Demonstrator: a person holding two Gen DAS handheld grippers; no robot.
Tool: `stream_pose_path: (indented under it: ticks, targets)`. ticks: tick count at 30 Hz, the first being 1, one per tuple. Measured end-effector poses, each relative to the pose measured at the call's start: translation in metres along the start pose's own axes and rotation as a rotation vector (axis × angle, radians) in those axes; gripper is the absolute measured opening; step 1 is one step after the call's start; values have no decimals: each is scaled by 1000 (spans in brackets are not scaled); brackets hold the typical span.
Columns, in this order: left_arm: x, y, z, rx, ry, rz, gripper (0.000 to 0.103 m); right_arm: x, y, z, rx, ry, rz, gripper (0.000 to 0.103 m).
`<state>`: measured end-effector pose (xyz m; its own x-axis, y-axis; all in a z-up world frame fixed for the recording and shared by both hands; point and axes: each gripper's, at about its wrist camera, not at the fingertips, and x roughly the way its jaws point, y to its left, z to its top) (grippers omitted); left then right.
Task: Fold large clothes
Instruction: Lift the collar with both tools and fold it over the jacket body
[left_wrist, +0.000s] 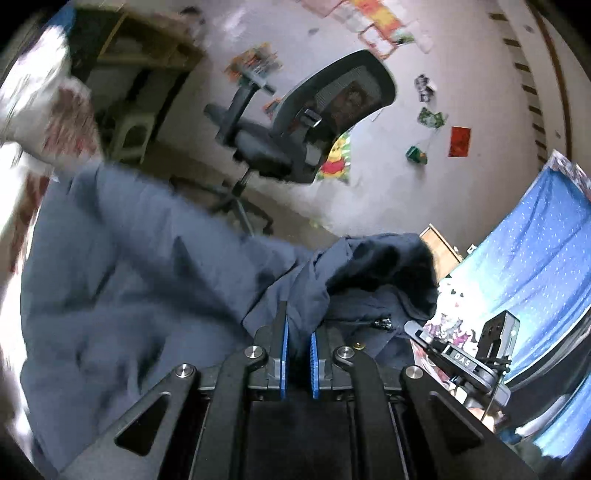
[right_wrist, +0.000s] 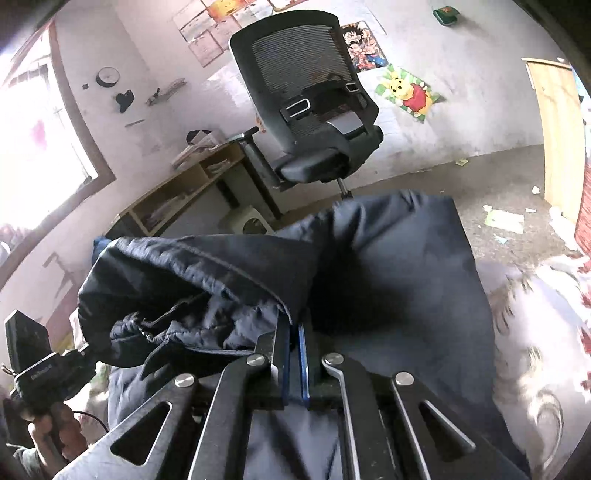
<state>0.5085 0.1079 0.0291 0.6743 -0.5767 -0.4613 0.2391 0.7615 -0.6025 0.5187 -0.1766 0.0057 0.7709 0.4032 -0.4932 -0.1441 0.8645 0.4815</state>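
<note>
A large dark navy padded jacket (left_wrist: 122, 280) hangs lifted between both grippers, above a white and red patterned bed cover (right_wrist: 535, 332). My left gripper (left_wrist: 297, 325) is shut on a fold of the jacket near its zipper (left_wrist: 382, 324). My right gripper (right_wrist: 293, 328) is shut on the jacket's edge; the jacket (right_wrist: 388, 266) drapes ahead of it and bunches to its left. The other gripper shows at the right edge of the left wrist view (left_wrist: 461, 360) and at the lower left of the right wrist view (right_wrist: 44, 369).
A black mesh office chair (right_wrist: 314, 99) stands just beyond the jacket, also in the left wrist view (left_wrist: 295, 122). A wooden shelf desk (right_wrist: 177, 192) and pale stool (right_wrist: 247, 221) sit behind. A blue dotted curtain (left_wrist: 535, 251) hangs at the right. Paper scraps litter the floor (right_wrist: 506, 218).
</note>
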Motion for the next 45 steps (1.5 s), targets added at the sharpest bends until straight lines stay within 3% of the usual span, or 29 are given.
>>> stream_pose_path:
  ticks: [6,10,14,18,22,25,31,36,41,45]
  targets:
    - [2,12,-24,11,29,51,7,-10,7,-24,-47,75,-14,5]
    - [1,9,-26,87,27,61,7,-29,13,-29,-98,95,-45,6]
    - [5,9,-33,134,42,67,7,-44,34,-9,-166,27,-74,6]
    - [9,10,-36,152,48,70,7,-19,64,27,-194,15,-38,6]
    - [10,10,-39,171,57,76,8,40,79,35,-182,233,60,6]
    - [6,10,-42,161,71,76,12,66,73,7,-211,350,-4,6]
    - [-33,8,-49,106,0,59,15,64,41,-28,-161,291,77,4]
    - [-45,-4,-24,94,-62,21,17,61,35,-46,-155,196,83,4]
    - [-2,-26,-11,136,26,-45,17,54,33,-54,-143,162,83,4]
    - [49,-27,-19,207,172,128,16,54,34,-53,-171,180,74,4]
